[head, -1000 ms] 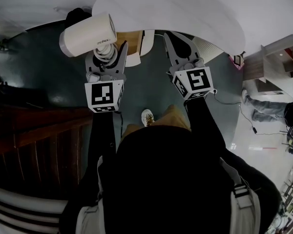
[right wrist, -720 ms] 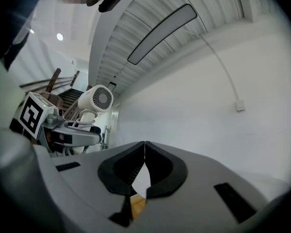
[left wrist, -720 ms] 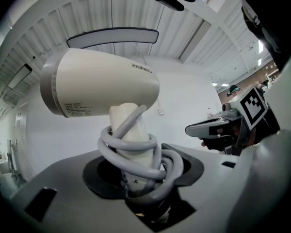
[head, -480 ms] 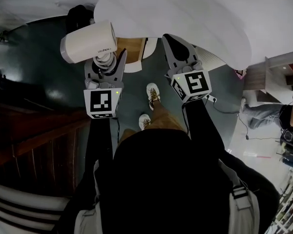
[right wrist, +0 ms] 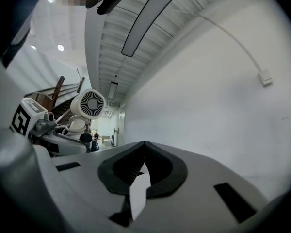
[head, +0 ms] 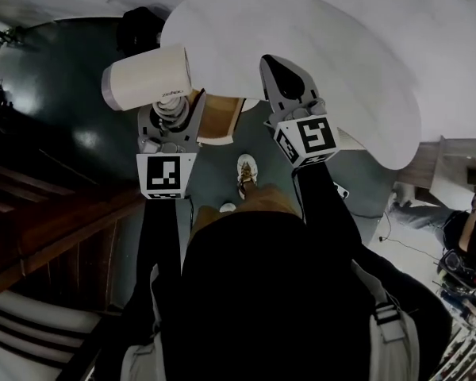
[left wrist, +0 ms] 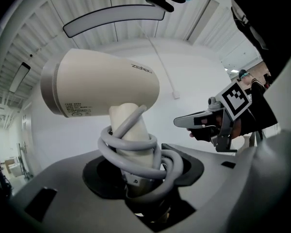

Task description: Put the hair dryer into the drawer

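The left gripper (head: pixel 173 116) clamps the cream hair dryer (head: pixel 147 76) by its cord-wrapped handle, while the right gripper (head: pixel 276 68), at its 3 o'clock, has its jaws pressed together, empty.

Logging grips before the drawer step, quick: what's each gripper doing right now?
Left gripper: jaws closed on the hair dryer.
Right gripper: jaws closed, empty.

A short dark brand word is printed on the side of the hair dryer (left wrist: pixel 102 84) barrel, too slanted to read surely. Near its rear rim is a block of fine grey print, illegible. The left marker cube (head: pixel 166 175) and right marker cube (head: pixel 308 137) carry black-and-white square code patterns.
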`<state>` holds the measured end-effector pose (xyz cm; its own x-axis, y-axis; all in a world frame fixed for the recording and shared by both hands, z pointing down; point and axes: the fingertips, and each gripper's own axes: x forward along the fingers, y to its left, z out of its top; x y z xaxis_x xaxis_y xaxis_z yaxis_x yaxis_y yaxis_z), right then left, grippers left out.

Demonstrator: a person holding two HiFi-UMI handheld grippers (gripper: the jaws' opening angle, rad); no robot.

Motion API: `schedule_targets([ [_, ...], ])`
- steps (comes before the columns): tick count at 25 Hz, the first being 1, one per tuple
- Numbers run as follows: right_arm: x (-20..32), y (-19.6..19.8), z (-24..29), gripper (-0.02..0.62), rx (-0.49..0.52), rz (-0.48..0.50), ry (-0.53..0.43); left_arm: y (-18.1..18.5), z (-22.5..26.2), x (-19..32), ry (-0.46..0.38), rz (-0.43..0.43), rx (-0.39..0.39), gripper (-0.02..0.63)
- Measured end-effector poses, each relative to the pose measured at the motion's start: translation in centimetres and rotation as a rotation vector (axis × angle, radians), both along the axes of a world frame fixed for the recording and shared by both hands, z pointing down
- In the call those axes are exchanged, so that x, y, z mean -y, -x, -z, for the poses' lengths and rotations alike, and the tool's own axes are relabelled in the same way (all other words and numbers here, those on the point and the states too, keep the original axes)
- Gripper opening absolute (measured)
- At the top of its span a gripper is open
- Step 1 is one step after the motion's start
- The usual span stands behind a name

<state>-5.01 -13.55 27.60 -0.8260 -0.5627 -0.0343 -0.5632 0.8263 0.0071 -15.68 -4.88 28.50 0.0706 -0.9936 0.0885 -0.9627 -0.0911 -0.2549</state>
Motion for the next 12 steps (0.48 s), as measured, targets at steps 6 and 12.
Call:
schedule_targets([
  [6, 3.6, 2.2, -1.4, 0.026, -0.003, 0.070, 0.002, 1.1, -1.5, 3.6, 0.007, 0.037, 0.002, 0.242],
  [12, 6.6, 2.2, -2.8, 0.026, -0.009, 0.100, 0.037, 0.6, -2.6, 6.3, 0.044, 0.062, -0.024, 0.242],
])
